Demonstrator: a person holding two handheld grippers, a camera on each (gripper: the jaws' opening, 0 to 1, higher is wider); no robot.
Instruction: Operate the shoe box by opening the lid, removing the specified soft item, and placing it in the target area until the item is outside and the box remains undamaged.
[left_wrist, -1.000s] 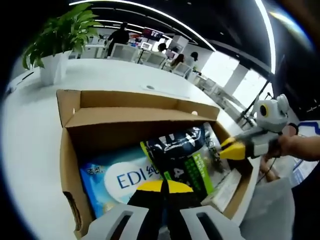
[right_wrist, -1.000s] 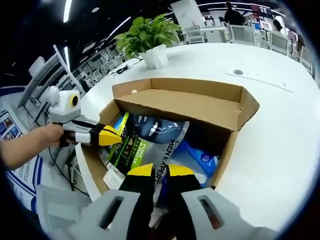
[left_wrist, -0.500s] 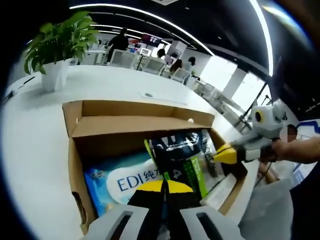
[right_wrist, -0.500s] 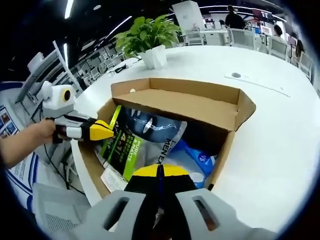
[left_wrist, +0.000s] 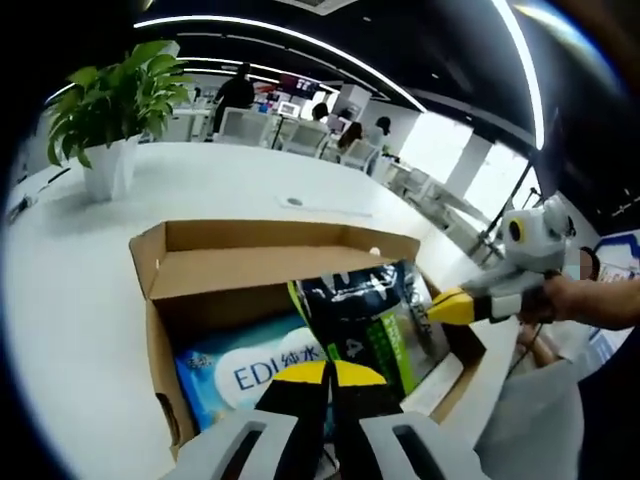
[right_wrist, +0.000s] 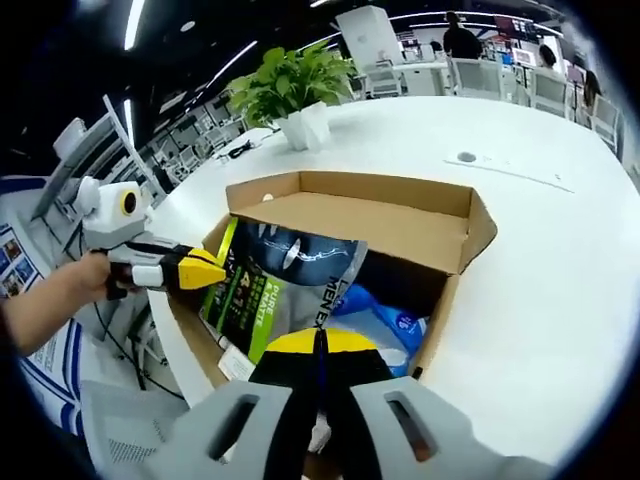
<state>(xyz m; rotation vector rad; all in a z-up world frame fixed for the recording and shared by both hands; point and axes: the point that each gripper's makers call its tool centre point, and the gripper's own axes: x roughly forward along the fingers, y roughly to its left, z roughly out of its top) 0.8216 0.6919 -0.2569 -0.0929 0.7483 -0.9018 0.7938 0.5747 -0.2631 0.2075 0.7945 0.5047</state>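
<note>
An open cardboard shoe box (left_wrist: 250, 235) (right_wrist: 380, 185) lies on a white table. A dark pouch with green panels (left_wrist: 355, 300) (right_wrist: 290, 270) stands tilted up out of it, above a blue tissue pack (left_wrist: 250, 365) (right_wrist: 400, 315). My left gripper (left_wrist: 327, 372) is shut at the pouch's lower edge, and in the right gripper view the left gripper (right_wrist: 222, 272) meets the pouch's green side. My right gripper (right_wrist: 315, 340) is shut on the pouch's near edge, and in the left gripper view the right gripper (left_wrist: 432, 310) pinches the pouch's right side.
The round white table (left_wrist: 70, 280) (right_wrist: 540, 260) has free room beyond and beside the box. A potted plant (left_wrist: 110, 110) (right_wrist: 290, 90) stands at its far side. Chairs and people are in the background. A person's hand (left_wrist: 580, 300) (right_wrist: 60, 290) holds each gripper.
My right gripper's jaws have closed on the pouch, and the pouch has risen more upright out of the box. Both cameras have lifted a little.
</note>
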